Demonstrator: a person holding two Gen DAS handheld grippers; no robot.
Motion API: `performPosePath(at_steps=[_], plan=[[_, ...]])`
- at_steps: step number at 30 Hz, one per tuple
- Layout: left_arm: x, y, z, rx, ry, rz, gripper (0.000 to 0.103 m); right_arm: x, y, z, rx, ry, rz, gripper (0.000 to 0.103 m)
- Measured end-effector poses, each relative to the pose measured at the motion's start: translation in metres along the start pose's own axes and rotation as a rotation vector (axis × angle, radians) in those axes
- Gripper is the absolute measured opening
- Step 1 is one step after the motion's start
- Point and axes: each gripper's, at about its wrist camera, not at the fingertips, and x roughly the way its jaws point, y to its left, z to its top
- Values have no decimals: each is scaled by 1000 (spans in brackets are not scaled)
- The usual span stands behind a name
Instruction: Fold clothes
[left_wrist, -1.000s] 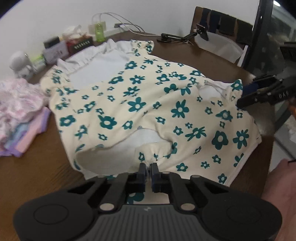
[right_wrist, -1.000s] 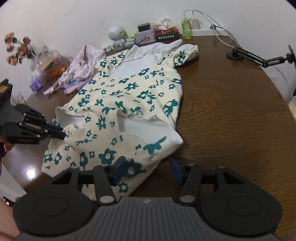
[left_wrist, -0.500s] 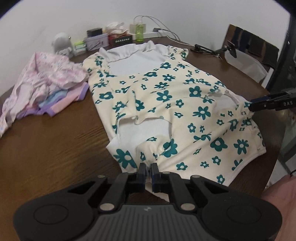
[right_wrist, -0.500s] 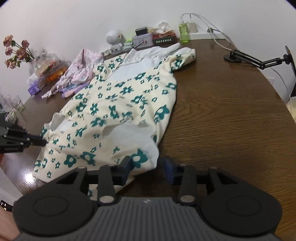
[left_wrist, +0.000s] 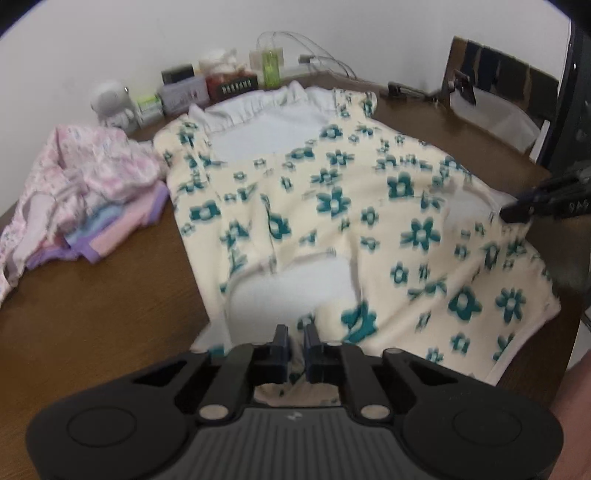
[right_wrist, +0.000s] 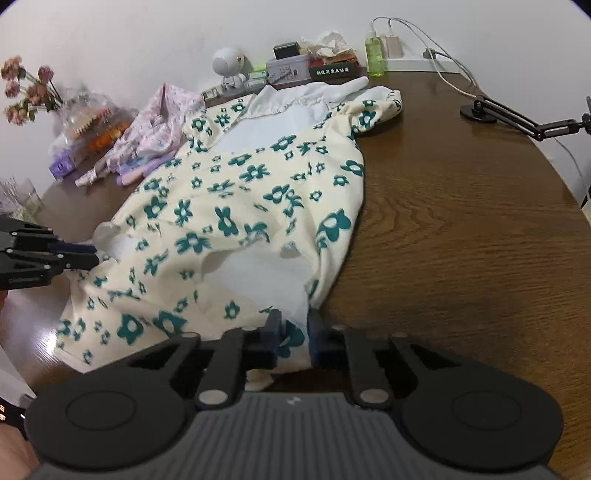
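Note:
A cream garment with teal flowers, white lining and a ruffled white collar lies spread on the brown table. My left gripper is shut on its near hem, where the white lining shows. It also shows at the left edge of the right wrist view as the left gripper, pinching the garment's left corner. My right gripper holds the opposite bottom corner, its jaws drawn in on a bunch of cloth. From the left wrist view, the right gripper sits at the garment's right edge.
A pile of pink and purple clothes lies left of the garment. At the back wall stand a white toy robot, small boxes, a green bottle and cables. A black jointed stand sits back right, dried flowers far left.
My right gripper's jaws have narrowed from wide open onto the garment's corner. The left gripper stays shut on the hem, and its view is blurred from moving.

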Motion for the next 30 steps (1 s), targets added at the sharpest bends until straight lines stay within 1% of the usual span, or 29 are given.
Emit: performPosePath(at_steps=[2,5,9,12,13,14,15,16,17,18,19,21,23,24,25,27,30], plan=[[-2,-2,-3,2,10,-11,7,-4,1,-2,-24,19,-9,11],[-6,-13,-8,30,13,-43,7,-10,4,-3,-57,53,-32,11],[-8,-33,-12,62,10,-92,7,-19,-6,-2,-58,71,-87,10],[-8,-38,-11,63,6,-105,8,-22,-13,-1,-50,78,-111,11],[-8,-38,-10,57,4,-110,9,-24,-13,-1,-50,78,-104,12],[-10,-33,-7,36,-6,-125,9,-24,-11,5,-62,66,-96,17],[-14,-27,-5,7,-27,-143,12,-24,-9,12,-77,52,-88,22],[-20,-22,-1,-24,-56,-161,21,-24,-6,18,-92,38,-79,27],[-26,-17,4,-51,-87,-174,27,-23,-3,25,-107,24,-71,33],[-31,-14,11,-63,-121,-173,37,-23,-1,32,-123,10,-63,34],[-33,-17,18,-57,-144,-160,38,-23,2,39,-138,-5,-55,34],[-31,-26,34,-13,-167,-130,36,-23,7,53,-168,-33,-38,34],[-20,-36,49,36,-160,-115,36,-22,12,67,-199,-61,-22,34],[-13,-41,57,57,-153,-107,33,-22,15,74,-214,-75,-14,32],[-4,-44,62,66,-136,-98,29,-12,20,81,-238,-63,-12,30],[13,-46,68,76,-96,-89,25,16,27,94,-280,-19,-13,29],[38,-48,63,80,-35,-74,25,48,32,99,-329,38,-17,29]])
